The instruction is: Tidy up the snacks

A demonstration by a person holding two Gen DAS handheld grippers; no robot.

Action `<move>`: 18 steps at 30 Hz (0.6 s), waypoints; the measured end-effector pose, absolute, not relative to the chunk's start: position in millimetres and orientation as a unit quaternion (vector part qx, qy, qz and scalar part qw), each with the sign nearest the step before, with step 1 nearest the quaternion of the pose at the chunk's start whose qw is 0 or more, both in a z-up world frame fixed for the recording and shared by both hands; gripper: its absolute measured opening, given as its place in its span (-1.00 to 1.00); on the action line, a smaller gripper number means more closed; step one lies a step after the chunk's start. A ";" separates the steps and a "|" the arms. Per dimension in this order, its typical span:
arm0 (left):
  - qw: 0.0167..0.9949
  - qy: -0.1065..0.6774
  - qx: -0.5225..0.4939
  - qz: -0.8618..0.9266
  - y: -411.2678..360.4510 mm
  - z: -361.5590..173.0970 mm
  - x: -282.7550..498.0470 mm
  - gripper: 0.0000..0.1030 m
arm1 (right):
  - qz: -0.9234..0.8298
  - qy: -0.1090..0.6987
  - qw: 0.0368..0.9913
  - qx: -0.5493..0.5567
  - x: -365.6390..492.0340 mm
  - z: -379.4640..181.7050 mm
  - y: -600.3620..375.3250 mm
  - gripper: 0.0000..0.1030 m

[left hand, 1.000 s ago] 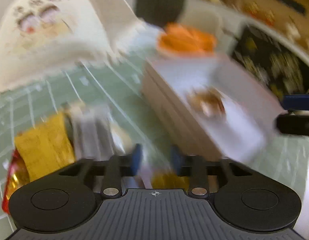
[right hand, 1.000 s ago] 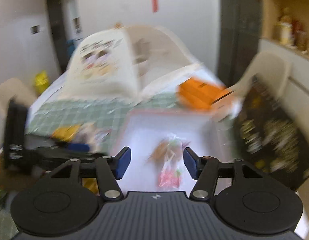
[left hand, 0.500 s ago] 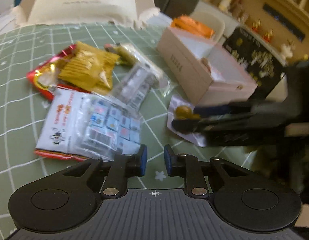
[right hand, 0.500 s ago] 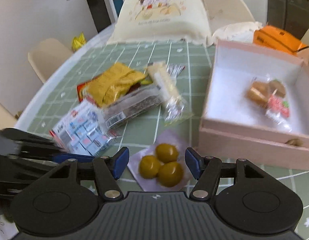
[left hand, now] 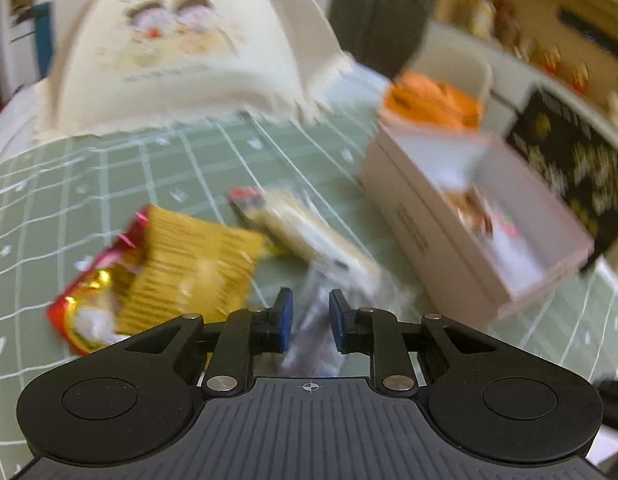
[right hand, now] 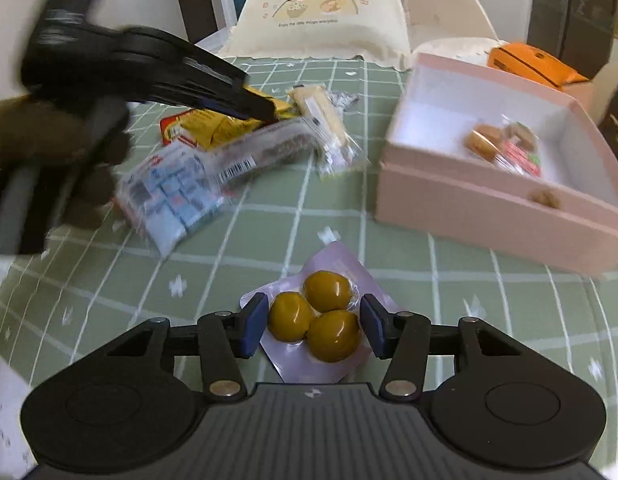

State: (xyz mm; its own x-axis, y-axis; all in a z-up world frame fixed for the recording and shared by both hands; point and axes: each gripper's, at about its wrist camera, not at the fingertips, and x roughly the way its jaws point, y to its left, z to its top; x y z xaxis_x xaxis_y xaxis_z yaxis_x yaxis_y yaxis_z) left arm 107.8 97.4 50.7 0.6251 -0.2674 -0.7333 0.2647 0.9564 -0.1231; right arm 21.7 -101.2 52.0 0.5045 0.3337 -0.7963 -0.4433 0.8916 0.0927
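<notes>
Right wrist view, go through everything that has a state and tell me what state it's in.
Pink box: open, a few wrapped snacks inside.
Pouch of three yellow balls: flat on the tablecloth, between the open right gripper fingers, not gripped.
Left gripper: tips at the clear barcode packet, grip unclear.
Orange box: closed.

Two low wrist views, both toward pink box (left hand: 449,216) (right hand: 469,196).

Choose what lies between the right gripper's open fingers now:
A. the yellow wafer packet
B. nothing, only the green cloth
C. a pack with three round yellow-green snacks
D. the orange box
C: in the right wrist view the right gripper is open, with its blue pads on either side of the snack pack, which lies flat on the green cloth.
</notes>
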 end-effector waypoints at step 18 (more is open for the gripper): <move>0.851 0.467 -0.005 -0.241 74.2 33.9 31.1 -0.24 | 0.174 0.429 0.882 -0.089 -16.0 44.2 -138.5 0.67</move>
State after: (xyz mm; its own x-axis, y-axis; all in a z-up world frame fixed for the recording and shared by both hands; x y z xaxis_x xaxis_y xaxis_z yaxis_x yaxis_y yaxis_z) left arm 31.1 74.2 33.9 0.4471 -0.4149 -0.7925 0.4053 0.8837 -0.2341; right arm -16.0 -138.5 44.2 0.5717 0.2312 -0.7872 -0.3842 0.9232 -0.0078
